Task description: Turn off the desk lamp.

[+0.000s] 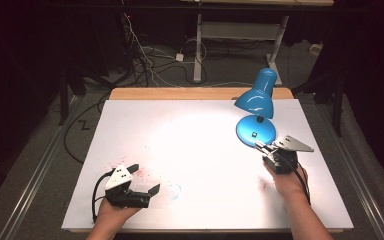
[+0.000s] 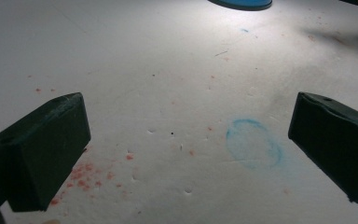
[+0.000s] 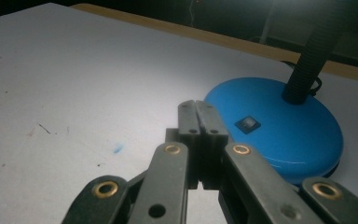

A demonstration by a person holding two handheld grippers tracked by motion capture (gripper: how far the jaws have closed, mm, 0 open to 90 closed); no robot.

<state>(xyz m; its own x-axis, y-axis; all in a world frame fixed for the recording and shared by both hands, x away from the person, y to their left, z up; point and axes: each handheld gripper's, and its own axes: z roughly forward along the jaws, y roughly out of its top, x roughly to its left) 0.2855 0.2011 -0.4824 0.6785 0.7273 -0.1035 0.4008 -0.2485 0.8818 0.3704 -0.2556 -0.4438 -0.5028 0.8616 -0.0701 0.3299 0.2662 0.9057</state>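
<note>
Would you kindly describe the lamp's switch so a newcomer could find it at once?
Start at the blue desk lamp on the far right of the white table. Look down to its round base; the switch is the small dark square on top, just beyond the shut right gripper.

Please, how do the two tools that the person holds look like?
Both tools are black. The left tool has blocky dark pads, a white three-cornered top plate and a black cable. The right tool has a grey plate and grey linkage bars with brass-coloured rivets. Forearms bare.
</note>
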